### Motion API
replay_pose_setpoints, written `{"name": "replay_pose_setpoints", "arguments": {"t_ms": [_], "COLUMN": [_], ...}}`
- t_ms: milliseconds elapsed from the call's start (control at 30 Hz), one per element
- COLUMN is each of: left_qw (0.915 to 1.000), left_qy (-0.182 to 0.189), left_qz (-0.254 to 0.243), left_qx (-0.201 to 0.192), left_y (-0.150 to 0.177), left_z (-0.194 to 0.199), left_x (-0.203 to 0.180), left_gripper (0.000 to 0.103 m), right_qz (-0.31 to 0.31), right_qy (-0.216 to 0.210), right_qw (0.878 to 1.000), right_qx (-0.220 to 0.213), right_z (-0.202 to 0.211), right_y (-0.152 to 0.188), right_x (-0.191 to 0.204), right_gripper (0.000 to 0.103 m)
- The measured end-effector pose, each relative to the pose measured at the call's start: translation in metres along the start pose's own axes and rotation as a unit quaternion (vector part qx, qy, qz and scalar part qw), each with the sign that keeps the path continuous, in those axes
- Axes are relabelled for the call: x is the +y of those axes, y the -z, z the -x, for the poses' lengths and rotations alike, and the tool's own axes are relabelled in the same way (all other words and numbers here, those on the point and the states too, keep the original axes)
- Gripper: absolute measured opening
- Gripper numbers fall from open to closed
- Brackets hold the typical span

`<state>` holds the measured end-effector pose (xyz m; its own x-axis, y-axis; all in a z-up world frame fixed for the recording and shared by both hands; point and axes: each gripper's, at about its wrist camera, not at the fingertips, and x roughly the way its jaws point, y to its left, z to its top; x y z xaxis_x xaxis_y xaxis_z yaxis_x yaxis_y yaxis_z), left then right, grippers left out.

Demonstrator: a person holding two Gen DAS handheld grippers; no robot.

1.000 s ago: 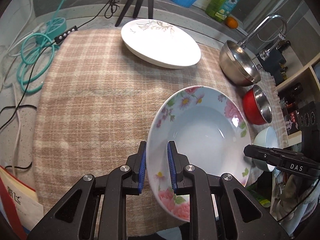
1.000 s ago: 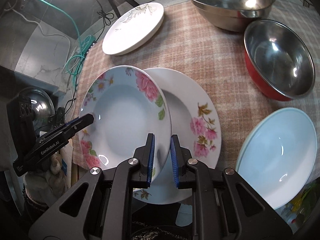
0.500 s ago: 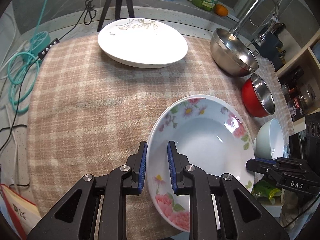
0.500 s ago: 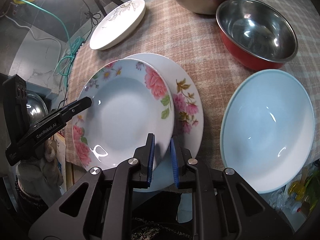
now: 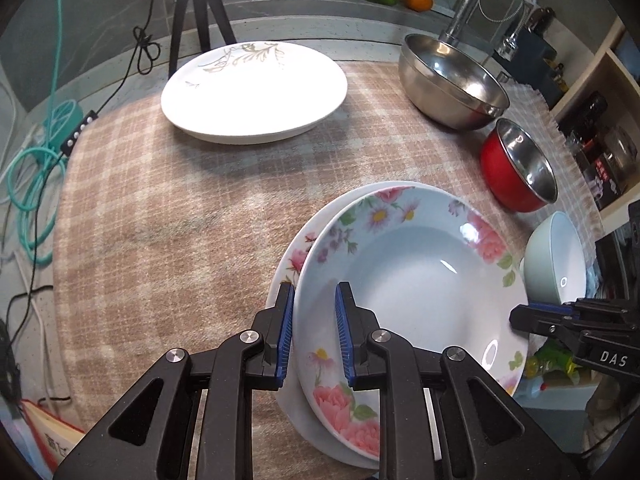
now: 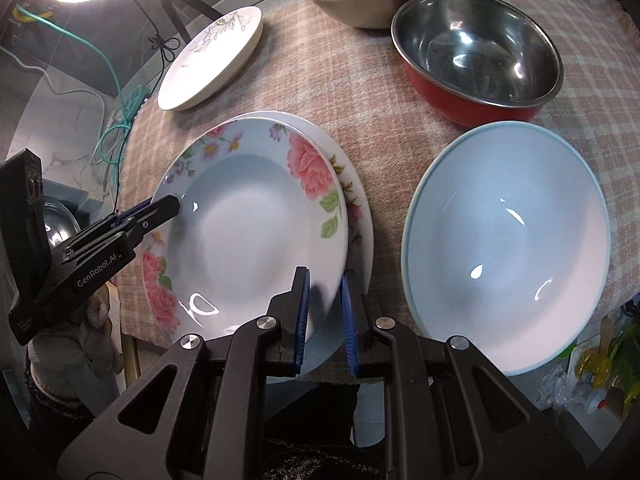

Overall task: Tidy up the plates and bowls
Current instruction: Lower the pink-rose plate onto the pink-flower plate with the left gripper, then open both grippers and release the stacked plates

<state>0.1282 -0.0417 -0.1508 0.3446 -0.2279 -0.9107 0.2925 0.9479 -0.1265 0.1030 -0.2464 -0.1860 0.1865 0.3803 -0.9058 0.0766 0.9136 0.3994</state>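
both the left gripper [image 5: 314, 334] and right gripper [image 6: 323, 318] are clamped on a rose-patterned deep plate [image 6: 248, 216] at frame centre. it sits over a second floral plate [image 6: 358, 208] on the checked cloth [image 5: 168, 216].

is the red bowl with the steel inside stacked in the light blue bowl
No, the red bowl with the steel inside sits on the checked cloth beside the light blue bowl.

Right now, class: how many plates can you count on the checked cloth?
3: the floral plate clamped by both grippers, a second plate directly beneath it, and the white plate at the cloth's far edge.
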Motion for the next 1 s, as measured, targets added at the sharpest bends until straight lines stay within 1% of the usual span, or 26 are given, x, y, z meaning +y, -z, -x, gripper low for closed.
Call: {"name": "replay_pose_setpoints", "arguments": {"t_ms": [133, 467, 833, 900, 967, 1000], "left_qw": [0.9998, 0.9999, 1.0, 1.0, 0.9999, 0.9998], "left_qy": [-0.014, -0.009, 0.0, 0.002, 0.002, 0.002], "left_qz": [-0.017, -0.009, 0.002, 0.004, 0.008, 0.009], "left_qx": [-0.003, 0.002, -0.003, -0.008, -0.014, -0.017], "left_y": [-0.001, 0.001, 0.003, 0.001, 0.0, -0.001], "left_z": [-0.001, 0.002, 0.007, 0.011, 0.015, 0.017], "left_x": [-0.004, 0.002, 0.004, 0.005, 0.006, 0.007], "left_gripper": [0.018, 0.018, 0.018, 0.018, 0.018, 0.018], "right_qz": [0.002, 0.022, 0.015, 0.018, 0.021, 0.023], "right_qy": [0.001, 0.003, 0.003, 0.002, 0.004, 0.004], "right_qw": [1.0, 1.0, 1.0, 1.0, 1.0, 1.0], "right_qx": [0.0, 0.009, 0.007, 0.001, -0.01, -0.015], "right_z": [0.0, -0.002, -0.002, 0.001, 0.006, 0.009], "right_y": [-0.001, 0.0, -0.002, -0.002, -0.002, -0.003], "right_x": [0.0, 0.007, 0.006, 0.006, 0.008, 0.01], "right_gripper": [0.018, 0.018, 0.019, 0.024, 0.039, 0.041]}}
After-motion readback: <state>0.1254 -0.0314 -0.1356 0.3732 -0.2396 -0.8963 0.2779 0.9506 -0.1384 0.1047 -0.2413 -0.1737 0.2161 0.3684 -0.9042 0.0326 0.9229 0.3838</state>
